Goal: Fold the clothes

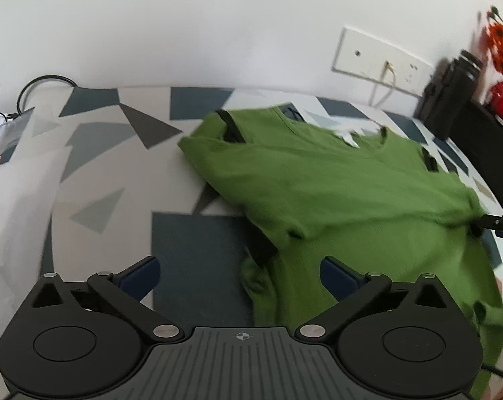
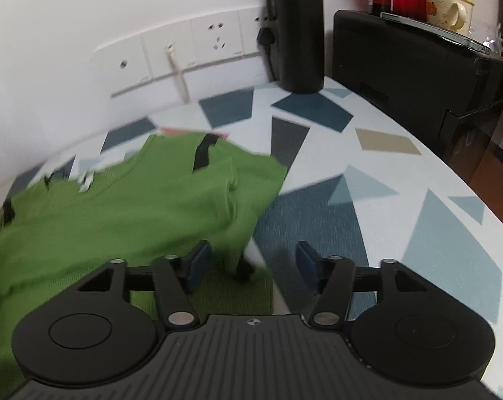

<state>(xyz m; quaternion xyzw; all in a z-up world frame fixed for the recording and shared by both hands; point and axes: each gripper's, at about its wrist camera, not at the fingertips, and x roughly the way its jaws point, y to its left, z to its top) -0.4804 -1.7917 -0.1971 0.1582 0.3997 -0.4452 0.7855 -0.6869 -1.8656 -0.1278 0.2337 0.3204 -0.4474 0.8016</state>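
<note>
A green knit top (image 1: pixel 338 186) with black shoulder straps lies on the patterned table, neckline toward the wall, both sleeves folded in over the body. My left gripper (image 1: pixel 240 275) is open at the garment's near left edge, its right finger over the green fabric, nothing held. In the right wrist view the same green top (image 2: pixel 118 206) fills the left half. My right gripper (image 2: pixel 253 266) is open at the top's right side edge, the fabric edge and a dark cuff lying between its fingers. The right gripper's tip (image 1: pixel 498 222) shows at the far right of the left wrist view.
The table (image 2: pixel 401 200) has a white cloth with blue and grey triangles. A black bottle (image 2: pixel 296 30) stands by wall sockets (image 2: pixel 185 50). A black box (image 2: pixel 418 63) at the right carries red bottles and a mug (image 2: pixel 448 8). Cables (image 1: pixel 45 90) lie far left.
</note>
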